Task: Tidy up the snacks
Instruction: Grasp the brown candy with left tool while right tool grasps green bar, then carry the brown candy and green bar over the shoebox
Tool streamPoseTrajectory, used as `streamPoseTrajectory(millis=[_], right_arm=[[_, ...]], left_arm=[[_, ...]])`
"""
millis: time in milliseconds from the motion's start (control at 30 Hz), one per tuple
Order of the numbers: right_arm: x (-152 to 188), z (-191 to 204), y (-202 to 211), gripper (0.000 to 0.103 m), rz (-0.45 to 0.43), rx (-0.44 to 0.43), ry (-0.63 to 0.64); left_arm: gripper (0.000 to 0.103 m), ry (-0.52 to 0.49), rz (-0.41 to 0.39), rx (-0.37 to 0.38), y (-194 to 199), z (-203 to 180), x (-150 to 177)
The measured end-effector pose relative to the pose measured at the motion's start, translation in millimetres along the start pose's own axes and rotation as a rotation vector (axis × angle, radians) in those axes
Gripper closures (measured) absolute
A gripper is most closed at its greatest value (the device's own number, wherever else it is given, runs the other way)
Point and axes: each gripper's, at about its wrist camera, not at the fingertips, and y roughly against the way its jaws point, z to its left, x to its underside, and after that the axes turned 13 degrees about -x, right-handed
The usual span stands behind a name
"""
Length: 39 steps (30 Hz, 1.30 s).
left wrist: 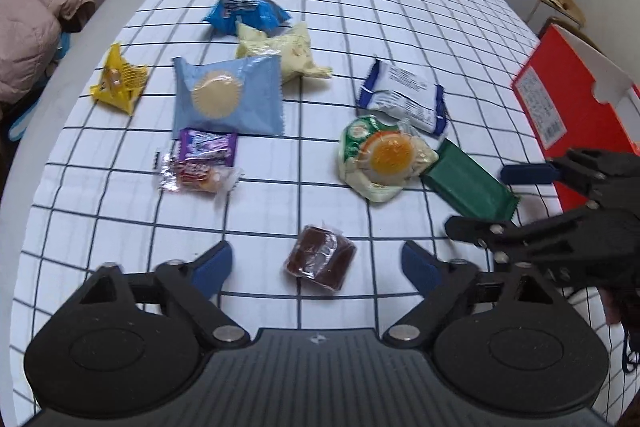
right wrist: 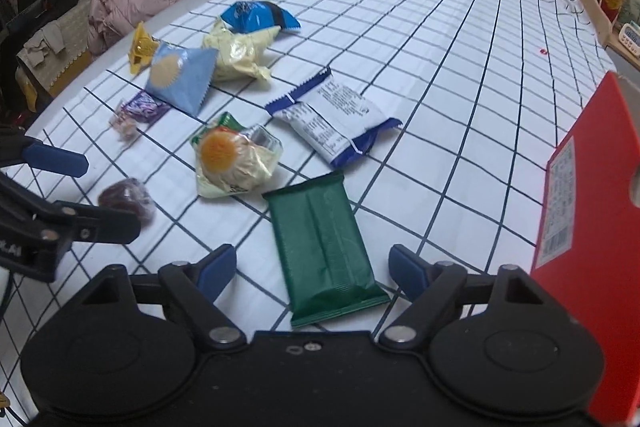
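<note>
Several wrapped snacks lie on a white checked cloth [left wrist: 360, 7]. A brown clear-wrapped cake [left wrist: 320, 263] sits between the wide-apart fingers of my left gripper [left wrist: 318, 265], and neither pad touches it. A dark green packet [right wrist: 324, 247] lies lengthwise between the fingers of my right gripper [right wrist: 313, 265], again with gaps on both sides. In the left wrist view, the right gripper [left wrist: 488, 201] hovers over the green packet [left wrist: 468, 185]. In the right wrist view, the left gripper [right wrist: 102, 195] stands around the brown cake [right wrist: 128, 199].
A red open box [left wrist: 568, 95] stands at the right edge. Farther off lie a white-and-blue packet [left wrist: 404, 95], an orange-jelly pack [left wrist: 384, 159], a light blue pastry packet [left wrist: 228, 95], a purple sweet [left wrist: 208, 145], a yellow triangle pack [left wrist: 118, 79], a cream bag [left wrist: 288, 53] and a blue bag [left wrist: 246, 15].
</note>
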Motion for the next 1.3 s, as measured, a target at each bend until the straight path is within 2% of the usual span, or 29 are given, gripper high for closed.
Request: streamPoseTrajectory(millis=[133, 167, 300, 400, 600, 900, 1167, 1300], right_arm=[[-1.4, -4.2, -4.6, 0.026, -0.004, -0.003, 0.007], [-1.4, -4.0, -4.9, 0.027, -0.006, -0.001, 0.016], [-1.6, -2.1, -4.4, 0.046, -0.018, 0.002, 0.053], [-0.9, 1.4, -3.3, 0.057, -0.021, -0.004, 0.073], [2.7, 9.4, -1.4, 0.060, -0.029, 0.014, 0.069], [11.2, 16.5, 27.2, 0.060, -0.086, 0.011, -0.038], [18.9, 22.4, 73.1, 0.060, -0.141, 0.025, -0.088], [22.1, 21.3, 103.1, 0.060, -0.184, 0.029, -0.109]], left_arm=[[0.043, -0.028, 0.021, 0.019, -5.2, -3.1, 1.1], [0.046, -0.031, 0.025, 0.023, -6.2, -3.4, 1.4], [0.053, -0.038, 0.024, 0.021, -7.6, -4.7, 1.9], [0.064, -0.047, 0.021, 0.021, -7.4, -5.7, 1.2], [0.065, -0.070, 0.017, 0.002, -5.6, -10.4, 1.2], [0.065, -0.020, 0.056, 0.029, 1.8, -9.5, 2.6], [0.065, -0.021, 0.013, 0.048, 42.1, -26.4, -2.2], [0.065, -0.027, -0.019, 0.080, 66.5, -41.7, -7.8]])
